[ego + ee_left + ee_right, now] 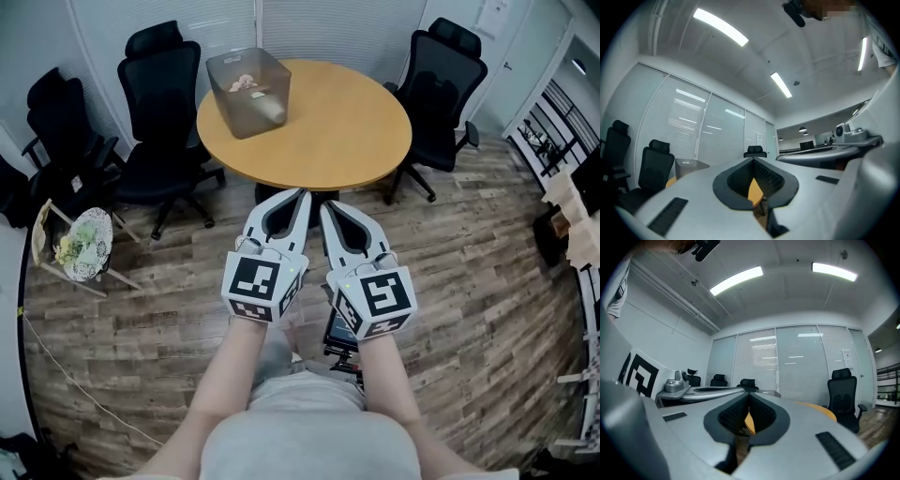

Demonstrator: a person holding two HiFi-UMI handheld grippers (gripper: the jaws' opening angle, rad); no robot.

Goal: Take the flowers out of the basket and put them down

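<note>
Wood-plank flooring surrounds a round wooden table [347, 131] ringed by black office chairs [159, 103]. On the table's far left part stands a translucent grey basket [248, 89], with pale flowers [246, 82] lying inside it. Nearer the person, just short of the table's edge, the left gripper [300, 197] and right gripper [328, 208] are held side by side, pointing toward the table (each has its jaws pressed together, pinching nothing). The basket sits well apart from both, ahead and slightly left.

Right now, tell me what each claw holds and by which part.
Nothing. The left claw and right claw are both shut and empty; the flowers lie in the basket on the table.
</note>
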